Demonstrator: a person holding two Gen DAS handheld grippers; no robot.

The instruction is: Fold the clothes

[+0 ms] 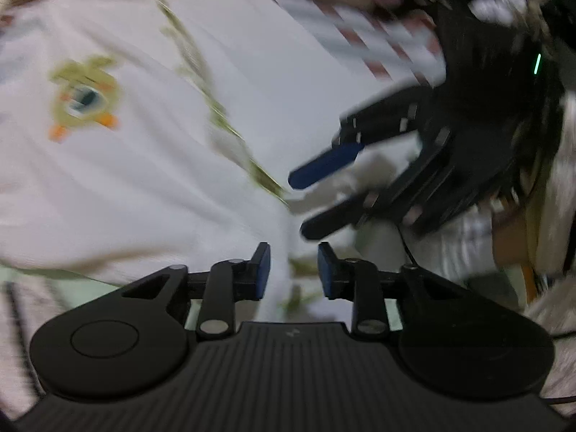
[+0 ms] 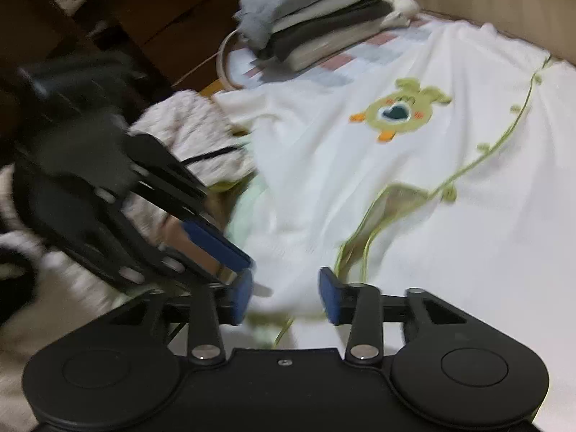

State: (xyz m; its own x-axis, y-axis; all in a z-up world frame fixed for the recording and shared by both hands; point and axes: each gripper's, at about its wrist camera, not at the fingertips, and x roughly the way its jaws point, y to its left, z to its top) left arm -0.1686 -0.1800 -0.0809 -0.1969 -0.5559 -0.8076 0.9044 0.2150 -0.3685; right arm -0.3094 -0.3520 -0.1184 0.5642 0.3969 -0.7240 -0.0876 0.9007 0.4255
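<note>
Over the white garment [image 2: 360, 180], left gripper [image 1: 293, 270] and right gripper [image 2: 284, 297] both gape apart, gripping nothing.

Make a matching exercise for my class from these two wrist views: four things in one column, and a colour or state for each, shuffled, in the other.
Things:
1. white garment
2. animal patch
3. stack of folded clothes
4. left gripper

Descriptions:
A. green with orange feet
B. jaws open, nothing between the pads
C. spread out flat, trimmed in green
D. piled at the far edge, grey piece on top

Pairs: 1-C, 2-A, 3-D, 4-B
</note>
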